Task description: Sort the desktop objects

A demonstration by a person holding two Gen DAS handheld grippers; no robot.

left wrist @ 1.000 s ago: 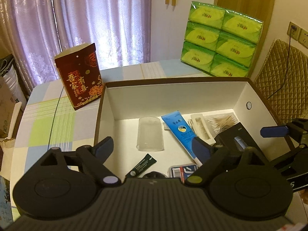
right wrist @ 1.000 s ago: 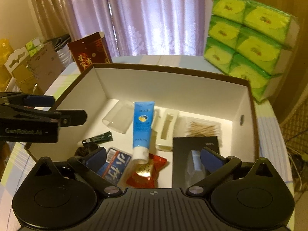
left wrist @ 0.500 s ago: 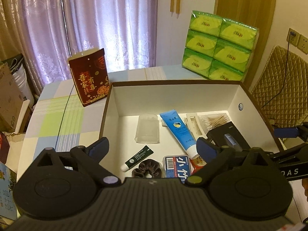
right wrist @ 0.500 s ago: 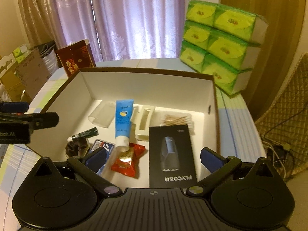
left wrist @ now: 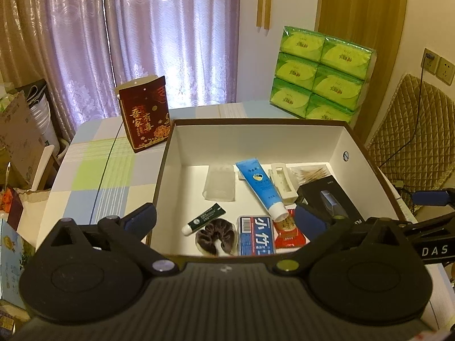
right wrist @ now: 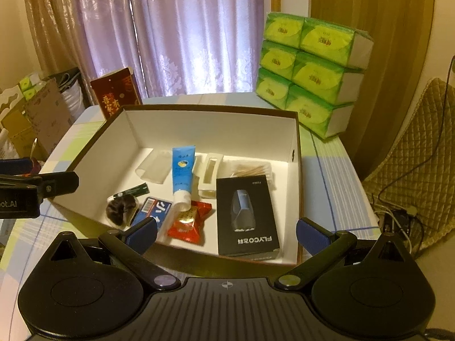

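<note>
A brown-rimmed white box [left wrist: 256, 147] [right wrist: 204, 130] holds several items: a blue tube [left wrist: 260, 187] [right wrist: 182, 174], a clear cup [left wrist: 220, 183], a black FLYCO box [right wrist: 246, 216] [left wrist: 331, 199], a red snack packet [right wrist: 189, 223] [left wrist: 288, 230], a blue-and-white pack [left wrist: 256, 237], a dark scrunchie [left wrist: 216, 236] [right wrist: 121, 209], a small green tube [left wrist: 206, 218], a white tray [right wrist: 210, 174] and toothpicks [left wrist: 311, 172]. My left gripper [left wrist: 224, 221] hovers open over the box's near edge. My right gripper [right wrist: 226, 233] is open too, above the near right corner.
A dark red gift box [left wrist: 143, 120] stands left of the box on the checked tablecloth [left wrist: 96, 176]. Stacked green tissue packs [left wrist: 320, 76] [right wrist: 310, 68] sit at the back right. A quilted chair [right wrist: 421, 156] is to the right, cartons [right wrist: 34, 119] to the left.
Both grippers have pulled back and up from the box, so more of its contents and the table show. Nothing was picked up; both stayed open.
</note>
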